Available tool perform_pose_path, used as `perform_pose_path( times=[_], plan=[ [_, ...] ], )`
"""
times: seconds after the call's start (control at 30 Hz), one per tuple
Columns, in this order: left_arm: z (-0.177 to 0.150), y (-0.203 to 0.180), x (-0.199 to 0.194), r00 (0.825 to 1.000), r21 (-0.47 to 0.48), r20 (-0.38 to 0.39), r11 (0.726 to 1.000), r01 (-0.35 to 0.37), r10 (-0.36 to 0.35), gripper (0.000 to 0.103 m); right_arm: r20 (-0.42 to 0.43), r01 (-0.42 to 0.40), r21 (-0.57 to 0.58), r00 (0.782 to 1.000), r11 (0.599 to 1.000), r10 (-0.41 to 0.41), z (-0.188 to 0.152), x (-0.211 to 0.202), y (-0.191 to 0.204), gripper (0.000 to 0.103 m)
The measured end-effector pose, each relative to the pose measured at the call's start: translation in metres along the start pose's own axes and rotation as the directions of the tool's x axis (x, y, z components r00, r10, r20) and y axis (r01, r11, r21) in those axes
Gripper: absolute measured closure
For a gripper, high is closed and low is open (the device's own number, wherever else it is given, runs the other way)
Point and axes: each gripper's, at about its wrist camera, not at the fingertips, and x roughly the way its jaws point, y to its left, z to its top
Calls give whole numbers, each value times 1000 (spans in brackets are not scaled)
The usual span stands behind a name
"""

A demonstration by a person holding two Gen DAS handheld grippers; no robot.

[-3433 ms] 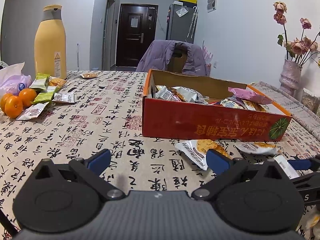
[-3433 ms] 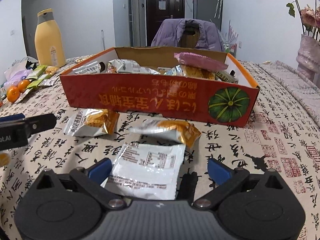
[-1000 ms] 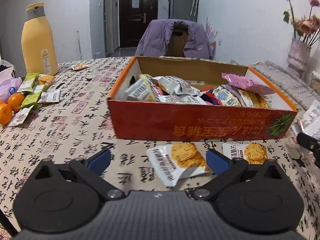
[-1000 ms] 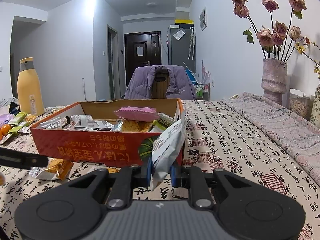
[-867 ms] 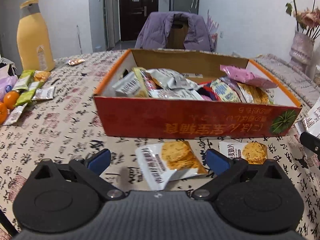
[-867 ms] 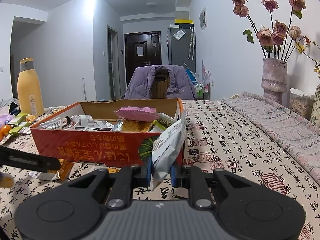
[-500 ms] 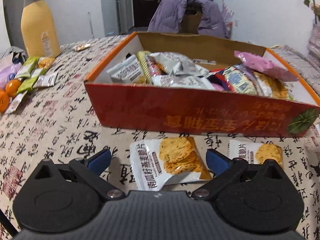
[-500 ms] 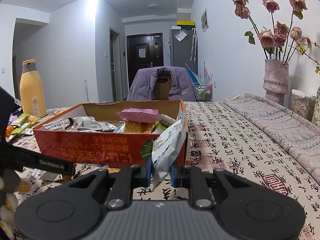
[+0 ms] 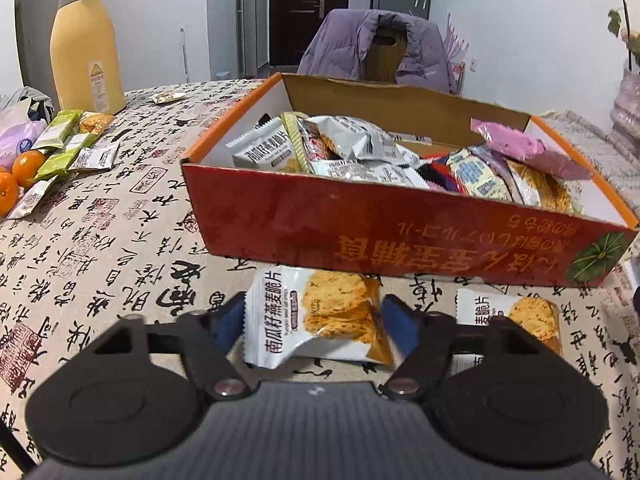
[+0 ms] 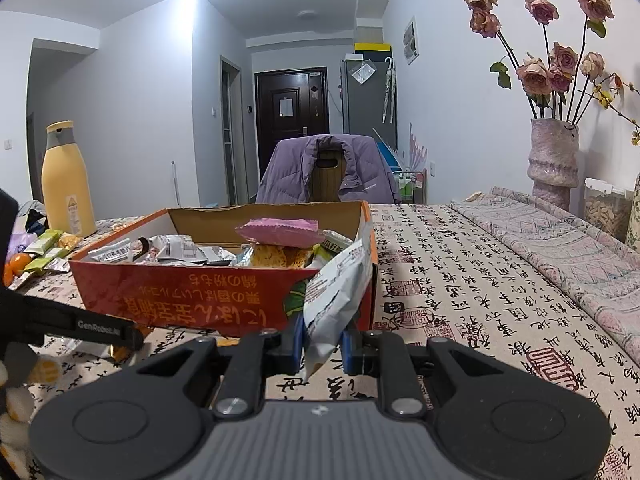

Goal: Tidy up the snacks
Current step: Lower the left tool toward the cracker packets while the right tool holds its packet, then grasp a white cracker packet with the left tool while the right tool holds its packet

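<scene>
Tablecloth [image 9: 100,240], snack box [image 9: 360,236], bottle [image 9: 86,44], tangerines [image 9: 24,164]

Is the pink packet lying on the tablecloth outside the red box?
No, the pink packet rests atop the other snacks inside the red box.

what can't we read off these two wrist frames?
- Left wrist: whether the left claw, closing, already touches the cracker packet; pads blurred.
- Left wrist: second cracker packet, partly hidden by the claw body.
- Right wrist: printed face of the silver packet, seen edge-on.
- Both: box floor, covered by snacks.
</scene>
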Motion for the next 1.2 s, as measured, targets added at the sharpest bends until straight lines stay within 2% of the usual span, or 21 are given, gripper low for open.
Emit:
perform_pose_path(
  times=[0.07,0.13,0.17,0.3,0.5,0.83,1.03,1.2],
  plan=[
    [-1,3,-1,1000,-17,8,1000,8,-8,34,1,1,-2,1000,1000,-1,0,0,0,85],
    [-2,3,-3,1000,-13,17,1000,12,-12,44,2,1,-3,1000,1000,-1,0,0,0,85],
    [-2,3,-3,1000,-9,21,1000,17,-17,52,2,1,-2,1000,1000,-1,0,0,0,85],
    [-3,6,-6,999,-9,27,999,42,-41,56,1,2,-5,1000,1000,-2,0,-1,1,85],
    [-7,11,-15,996,-9,58,998,67,-66,57,8,0,-17,1000,1000,0,0,-2,2,85],
    [-15,19,-49,981,41,178,996,75,-81,57,45,5,-68,999,998,-2,0,-9,12,85],
    [-13,25,-66,972,52,211,995,90,-99,57,28,-31,-62,999,998,32,0,-13,19,85],
    [-9,26,-78,962,58,245,992,110,-120,57,46,-64,-77,997,995,68,8,-22,29,85]
  ],
)
